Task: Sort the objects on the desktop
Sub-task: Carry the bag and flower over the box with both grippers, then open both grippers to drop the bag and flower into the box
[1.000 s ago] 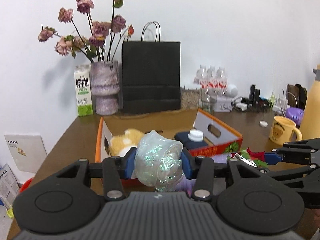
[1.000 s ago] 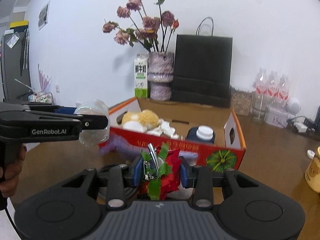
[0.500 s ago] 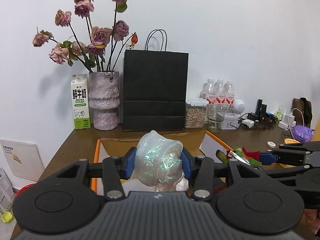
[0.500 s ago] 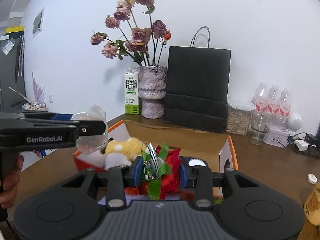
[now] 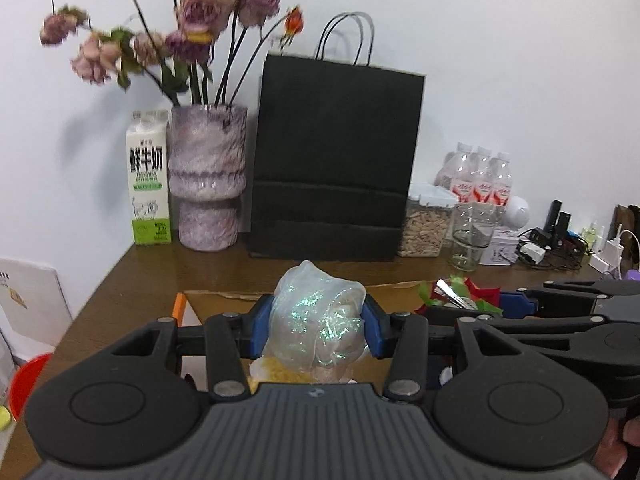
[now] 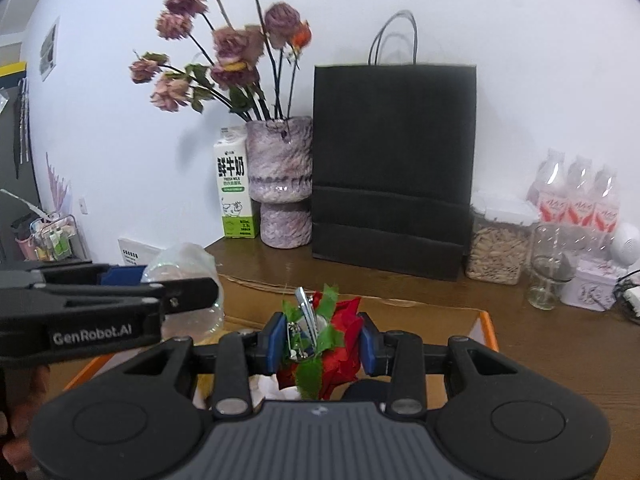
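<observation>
Over the open cardboard box (image 6: 486,332) on the brown desk (image 5: 132,280), both grippers hang side by side, each loaded. Left gripper (image 5: 316,330): pads clamped on a crumpled wad of iridescent clear film (image 5: 318,320), held above the box interior. Right gripper (image 6: 320,338): clenched on a red fabric flower with green leaves and a metal hair clip (image 6: 324,336), also above the box.

Inside the box, little shows past the gripper bodies: something yellow and fuzzy (image 5: 280,374) under the film, white crumpled material (image 6: 276,390) and a dark rounded shape below the flower. So some items appear to be boxed already; these two are carried but not yet set down.

Along the back wall: vase of dried roses (image 5: 206,176), milk carton (image 5: 148,178), black paper bag (image 5: 336,156), jar of seeds (image 5: 426,226), drinking glass (image 5: 472,236), water bottles (image 5: 482,180). Whether any of these is meant for sorting, I cannot tell.

Judgement: mid-task; release of both items still ahead.
</observation>
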`<state>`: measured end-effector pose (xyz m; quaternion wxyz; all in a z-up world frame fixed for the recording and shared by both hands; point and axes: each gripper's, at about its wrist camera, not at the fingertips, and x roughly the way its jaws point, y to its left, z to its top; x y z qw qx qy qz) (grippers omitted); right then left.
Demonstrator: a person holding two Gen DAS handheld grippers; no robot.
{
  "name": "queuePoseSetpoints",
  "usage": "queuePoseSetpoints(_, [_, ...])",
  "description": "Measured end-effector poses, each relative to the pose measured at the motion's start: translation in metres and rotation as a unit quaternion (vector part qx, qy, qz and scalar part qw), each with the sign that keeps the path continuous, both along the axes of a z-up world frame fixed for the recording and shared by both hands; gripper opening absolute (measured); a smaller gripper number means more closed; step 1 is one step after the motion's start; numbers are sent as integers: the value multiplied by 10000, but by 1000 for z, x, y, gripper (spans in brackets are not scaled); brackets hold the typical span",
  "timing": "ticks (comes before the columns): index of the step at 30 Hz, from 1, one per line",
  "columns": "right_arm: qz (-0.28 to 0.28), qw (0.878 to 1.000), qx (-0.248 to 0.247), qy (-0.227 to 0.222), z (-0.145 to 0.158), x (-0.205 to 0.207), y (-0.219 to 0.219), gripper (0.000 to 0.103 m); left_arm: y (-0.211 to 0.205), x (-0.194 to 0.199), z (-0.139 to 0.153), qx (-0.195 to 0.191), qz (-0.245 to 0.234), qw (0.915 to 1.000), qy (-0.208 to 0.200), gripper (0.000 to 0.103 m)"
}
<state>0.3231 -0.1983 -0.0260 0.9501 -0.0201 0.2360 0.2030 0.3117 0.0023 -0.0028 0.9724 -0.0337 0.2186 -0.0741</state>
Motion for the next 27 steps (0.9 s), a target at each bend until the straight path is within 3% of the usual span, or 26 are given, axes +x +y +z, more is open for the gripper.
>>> queuePoseSetpoints(8, [18,9994,-17,348,-25,22,4,36,11,23,-25,-7,107,9991,411,48])
queuePoseSetpoints(11, [16,9992,-43,390,-27,22,3,38,10,23,-26,60,117,9991,414,54])
queuePoseSetpoints(12, [-12,9992,-75,399,-27,22,4,43,9,23,-26,99,156,9990,415,69])
queuePoseSetpoints(13, [-37,9991,-108,406,-27,21,4,51,9,22,-25,141,219,9988,418,77])
queuePoseSetpoints(15, [-189,9989,-121,406,-25,20,2,85,9,22,-23,351,537,9973,361,101])
queuePoseSetpoints(17, [-353,9986,-82,384,-21,21,-3,103,12,22,-20,384,739,9961,289,103])
queuePoseSetpoints(20, [-391,9984,-93,406,-18,22,-7,103,15,22,-19,219,641,9970,365,103])
queuePoseSetpoints(27, [-363,9983,-176,419,-18,20,-7,103,13,21,-17,285,634,9970,339,103])
